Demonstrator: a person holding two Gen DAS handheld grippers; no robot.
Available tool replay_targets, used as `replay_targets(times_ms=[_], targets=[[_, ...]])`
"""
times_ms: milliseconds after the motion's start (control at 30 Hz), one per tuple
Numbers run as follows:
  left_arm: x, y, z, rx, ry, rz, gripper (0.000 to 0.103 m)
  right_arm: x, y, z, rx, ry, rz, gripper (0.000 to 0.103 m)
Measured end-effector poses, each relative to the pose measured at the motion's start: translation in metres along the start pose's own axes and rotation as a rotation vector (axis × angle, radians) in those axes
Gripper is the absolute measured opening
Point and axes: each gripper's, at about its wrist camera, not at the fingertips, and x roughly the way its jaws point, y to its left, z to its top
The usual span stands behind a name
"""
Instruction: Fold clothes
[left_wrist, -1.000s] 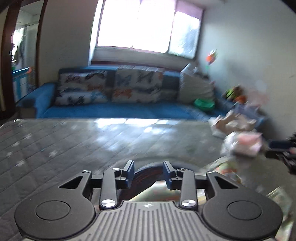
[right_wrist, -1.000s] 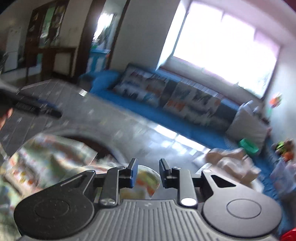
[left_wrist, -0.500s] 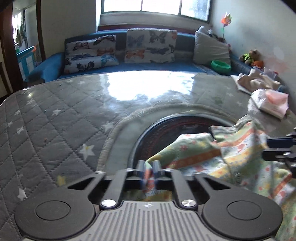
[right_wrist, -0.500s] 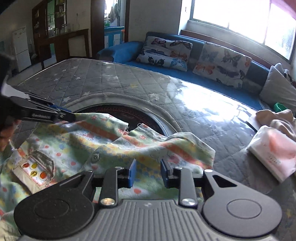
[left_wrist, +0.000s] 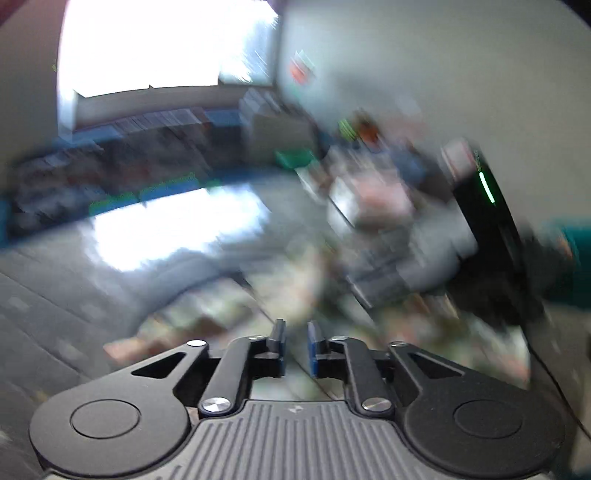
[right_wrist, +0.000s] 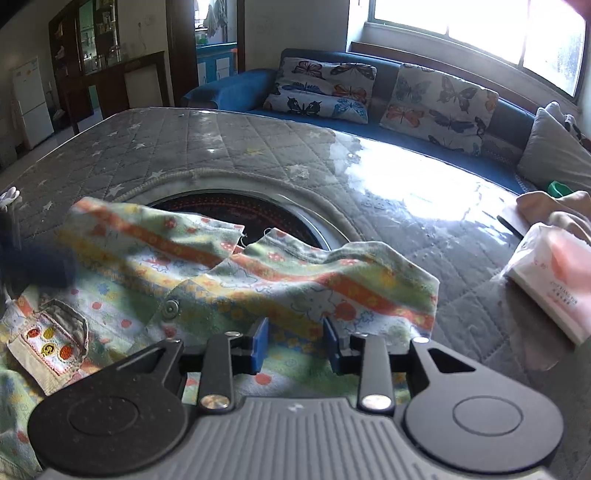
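The right gripper (right_wrist: 293, 345) sits low over the patterned garment (right_wrist: 229, 273), fingers spread with nothing between them. The garment lies rumpled on the quilted grey table cover (right_wrist: 229, 144), partly over a dark round inset (right_wrist: 236, 208); a tissue pack (right_wrist: 550, 273) lies well right. The left gripper (left_wrist: 295, 345) shows a narrow empty gap amid heavy blur

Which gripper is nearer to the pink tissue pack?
Right. The right gripper is over the garment, just left of the tissue pack; the left gripper is across the garment, farther left.
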Motion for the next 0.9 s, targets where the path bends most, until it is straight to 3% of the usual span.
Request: replay_targets(times_ms=[67, 133, 200, 300, 367, 433, 500, 567, 667, 767, 833, 900], targets=[[-0.004, 0.014, 0.007, -0.037, -0.027, 0.072, 0.046, 0.001, 0.000, 0.000, -0.003, 0.001, 0.002, 0.032], [-0.009, 0.027, 0.014, -0.074, -0.054, 0.144, 0.048, 0.001, 0.000, 0.002, -0.001, -0.002, 0.001, 0.034], [0.002, 0.042, 0.014, -0.118, -0.005, 0.232, 0.058, 0.000, -0.002, 0.003, 0.012, -0.015, -0.004, 0.034], [0.019, 0.060, 0.008, -0.200, 0.062, 0.215, 0.071, -0.003, -0.007, 0.007, 0.045, -0.040, -0.011, 0.034], [0.027, 0.063, 0.006, -0.214, 0.089, 0.197, 0.071, -0.003, -0.009, 0.009, 0.047, -0.041, -0.019, 0.034], [0.035, 0.064, 0.004, -0.225, 0.108, 0.173, 0.063, -0.003, -0.010, 0.011, 0.046, -0.041, -0.025, 0.034], [0.042, 0.061, 0.001, -0.241, 0.114, 0.130, 0.022, -0.004, -0.011, 0.011, 0.043, -0.039, -0.028, 0.034], [0.043, 0.052, -0.001, -0.240, 0.093, 0.097, 0.012, -0.005, -0.011, 0.010, 0.042, -0.039, -0.034, 0.034], [0.020, 0.025, -0.003, -0.144, -0.015, 0.009, 0.010, -0.007, -0.014, 0.008, 0.053, -0.040, -0.037, 0.034], [-0.005, -0.021, -0.009, 0.072, -0.103, -0.118, 0.010, -0.005, -0.016, 0.006, 0.056, -0.031, -0.042, 0.034], [-0.018, -0.052, -0.018, 0.238, -0.120, -0.225, 0.010, -0.001, -0.018, 0.005, 0.063, -0.024, -0.043, 0.034], [-0.022, -0.070, -0.027, 0.331, -0.109, -0.299, 0.010, 0.001, -0.019, 0.004, 0.070, -0.022, -0.042, 0.035]])
